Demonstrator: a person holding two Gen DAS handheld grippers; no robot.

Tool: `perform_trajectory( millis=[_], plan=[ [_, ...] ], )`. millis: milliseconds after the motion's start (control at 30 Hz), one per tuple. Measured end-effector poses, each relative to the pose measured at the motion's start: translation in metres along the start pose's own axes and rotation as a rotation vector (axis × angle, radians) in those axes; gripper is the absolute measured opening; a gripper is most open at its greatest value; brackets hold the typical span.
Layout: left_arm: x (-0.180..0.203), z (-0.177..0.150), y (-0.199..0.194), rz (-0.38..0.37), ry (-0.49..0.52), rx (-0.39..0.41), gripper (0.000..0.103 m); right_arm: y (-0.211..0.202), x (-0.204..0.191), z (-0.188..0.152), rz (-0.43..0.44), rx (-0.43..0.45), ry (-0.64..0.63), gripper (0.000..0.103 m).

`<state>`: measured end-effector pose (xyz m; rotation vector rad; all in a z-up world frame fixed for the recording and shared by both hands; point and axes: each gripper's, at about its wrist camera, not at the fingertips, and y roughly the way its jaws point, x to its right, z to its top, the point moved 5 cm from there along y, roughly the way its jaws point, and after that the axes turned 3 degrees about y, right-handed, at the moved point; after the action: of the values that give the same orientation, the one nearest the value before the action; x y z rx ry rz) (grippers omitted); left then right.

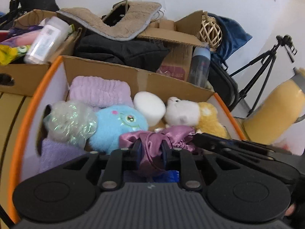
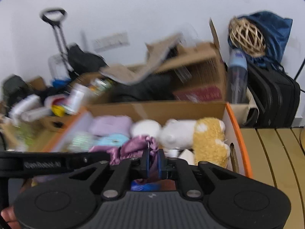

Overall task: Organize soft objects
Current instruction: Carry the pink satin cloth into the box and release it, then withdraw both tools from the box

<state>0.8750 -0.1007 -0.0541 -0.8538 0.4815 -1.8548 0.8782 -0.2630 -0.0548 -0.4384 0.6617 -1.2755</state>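
Note:
Both grippers hold one purple satin cloth (image 1: 158, 139) above the near side of an orange-rimmed cardboard box (image 1: 45, 76). My left gripper (image 1: 151, 148) is shut on it, and my right gripper (image 2: 153, 161) is shut on the same cloth (image 2: 137, 145). In the box lie a blue plush (image 1: 116, 124), a white and yellow plush (image 1: 192, 114), a white foam cylinder (image 1: 149, 106), a lilac towel (image 1: 99, 91) and an iridescent bag (image 1: 68, 122). The box (image 2: 236, 131) and the yellow plush (image 2: 209, 139) also show in the right wrist view, which is blurred.
Behind stand open cardboard boxes (image 1: 171, 38) with a beige fleece item (image 1: 114, 24), dark clothes (image 1: 122, 51) and bottles (image 1: 45, 40). A wicker ball (image 1: 210, 30), blue bag (image 1: 230, 34), black suitcase (image 2: 274, 95) and tripod (image 1: 263, 66) are at right. A yellow roll (image 1: 274, 112) is near right.

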Motion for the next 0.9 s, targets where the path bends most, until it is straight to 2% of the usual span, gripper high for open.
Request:
perform_trajectory(
  millis=[133,200,267,300,333,367,500,700,900],
  plan=[
    [0.010,-0.007,0.001,0.015,0.053,0.025,0.034,0.037,0.001,-0.005,-0.088,-0.064,-0.042,0.020],
    [0.010,-0.008,-0.001,0.007,0.038,0.029,0.039,0.038,0.005,-0.007,-0.086,-0.064,-0.024,0.023],
    [0.009,-0.007,-0.006,0.007,0.025,0.032,0.050,0.032,0.008,-0.007,-0.068,-0.053,-0.007,0.028],
    [0.010,-0.005,-0.009,0.016,0.021,0.038,0.053,0.026,0.009,-0.007,-0.060,-0.044,-0.001,0.033],
    [0.012,-0.003,-0.015,0.026,0.021,0.045,0.059,0.020,0.010,-0.007,-0.061,-0.033,0.002,0.044],
    [0.015,-0.003,-0.022,0.036,0.023,0.057,0.062,0.013,0.011,-0.005,-0.073,-0.024,0.002,0.050],
    [0.030,0.000,-0.060,0.025,0.048,0.095,0.065,-0.024,0.012,0.005,-0.066,0.020,0.010,0.052],
    [0.051,0.003,-0.135,0.054,0.079,0.168,0.069,-0.099,0.008,0.017,-0.071,0.085,0.001,0.058],
    [0.057,-0.018,-0.210,0.100,0.121,0.200,0.074,-0.182,0.003,0.008,-0.093,0.133,-0.010,0.069]
  ],
)
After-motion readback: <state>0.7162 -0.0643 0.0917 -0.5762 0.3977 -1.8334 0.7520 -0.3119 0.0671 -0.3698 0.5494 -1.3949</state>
